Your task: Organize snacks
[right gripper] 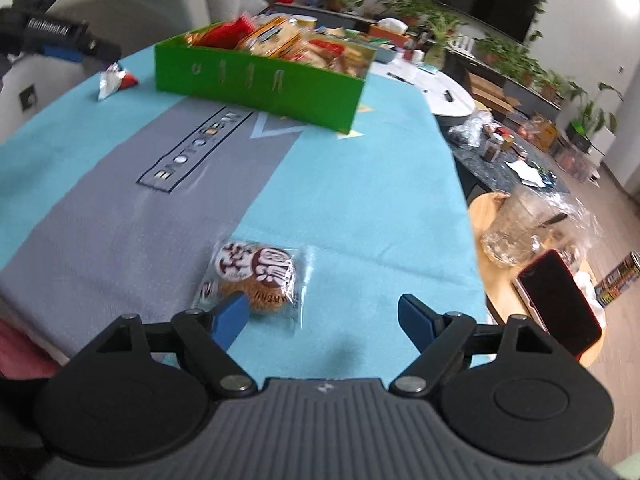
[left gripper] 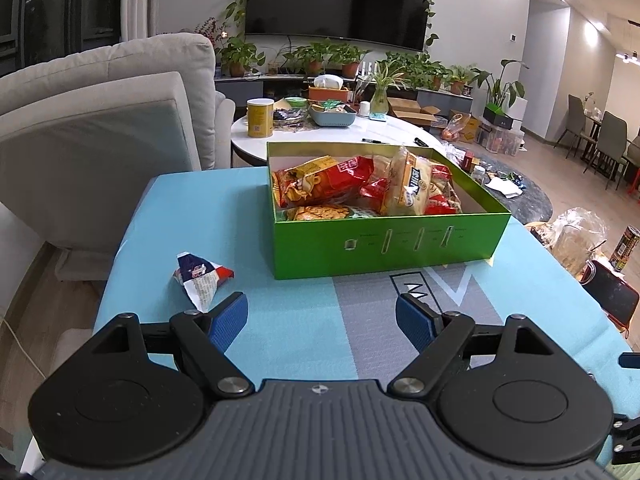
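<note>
From the left wrist camera, the left gripper (left gripper: 322,318) hangs over a blue and grey patterned table cover (left gripper: 288,344). Its blue-padded jaws stand apart with nothing between them. Just beyond its left fingertip lies a small crumpled white, blue and red snack packet (left gripper: 202,276), close to the pad but not gripped. Farther back on the cover sits a bright green rectangular cardboard box (left gripper: 384,246), open at the top and filled with snack bags: a red and yellow crisp bag (left gripper: 320,180), a pale yellow bag standing upright (left gripper: 408,184), and others packed beside them. Behind the cover a white round table (left gripper: 376,132) holds a yellow canister (left gripper: 260,117) and a blue bowl (left gripper: 332,117). A grey sofa (left gripper: 108,120) stands at the left.

From the right wrist camera, somewhat blurred, the right gripper (right gripper: 322,316) points down at the same cover. Its jaws are spread wide and hold nothing. A clear-wrapped pack of round brown biscuits (right gripper: 260,280) lies flat on the cover, partly behind the left fingertip, mostly outside the gap between the jaws. The green box appears at the far side of the cover, and the crumpled packet lies well to the left of it, near the other gripper's dark body at the upper left edge. A red-cased phone (right gripper: 560,304) rests on a round wooden stool (right gripper: 500,276) beside the table.
</note>
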`<state>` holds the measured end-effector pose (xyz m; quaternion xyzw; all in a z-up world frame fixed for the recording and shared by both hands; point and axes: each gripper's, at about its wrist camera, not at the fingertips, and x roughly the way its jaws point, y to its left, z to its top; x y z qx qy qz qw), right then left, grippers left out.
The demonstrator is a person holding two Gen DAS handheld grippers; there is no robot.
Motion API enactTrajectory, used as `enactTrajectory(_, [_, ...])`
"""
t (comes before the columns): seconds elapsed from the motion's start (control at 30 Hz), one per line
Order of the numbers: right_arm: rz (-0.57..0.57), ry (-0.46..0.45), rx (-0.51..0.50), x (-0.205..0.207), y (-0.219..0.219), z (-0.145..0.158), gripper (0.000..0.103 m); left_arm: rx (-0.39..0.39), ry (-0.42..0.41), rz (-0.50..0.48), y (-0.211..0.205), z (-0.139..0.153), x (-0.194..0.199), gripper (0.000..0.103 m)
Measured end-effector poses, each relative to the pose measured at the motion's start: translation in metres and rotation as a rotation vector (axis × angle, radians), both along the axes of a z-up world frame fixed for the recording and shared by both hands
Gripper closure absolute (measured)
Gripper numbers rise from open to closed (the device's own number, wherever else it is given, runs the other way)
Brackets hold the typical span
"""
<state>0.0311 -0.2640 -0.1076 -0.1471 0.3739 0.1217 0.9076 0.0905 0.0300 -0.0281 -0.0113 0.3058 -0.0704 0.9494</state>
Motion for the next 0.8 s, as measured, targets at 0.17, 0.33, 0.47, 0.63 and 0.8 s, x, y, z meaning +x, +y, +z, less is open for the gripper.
enactTrajectory(0.17, [0.017, -0.038, -0.012, 0.015, 0.013, -0.005, 0.007, 0.005, -0.002, 0.019, 0.007, 0.0, -0.001, 0.024])
enactTrajectory(0.33, [-0.012, -0.019, 0.04, 0.026, 0.012, -0.007, 0.009, -0.004, 0.006, 0.055, 0.019, -0.004, 0.001, 0.023])
enactTrajectory(0.47, [-0.008, -0.013, 0.096, 0.021, 0.011, -0.006, 0.019, -0.005, 0.024, 0.089, 0.03, -0.01, 0.007, 0.023])
enactTrajectory(0.63, [-0.043, -0.017, 0.146, 0.023, 0.014, -0.001, 0.024, -0.001, 0.055, 0.131, 0.042, -0.02, 0.015, 0.022])
enactTrajectory(0.8, [-0.07, -0.07, 0.249, 0.035, 0.019, 0.013, 0.024, 0.009, 0.071, 0.165, 0.05, -0.028, 0.03, 0.022])
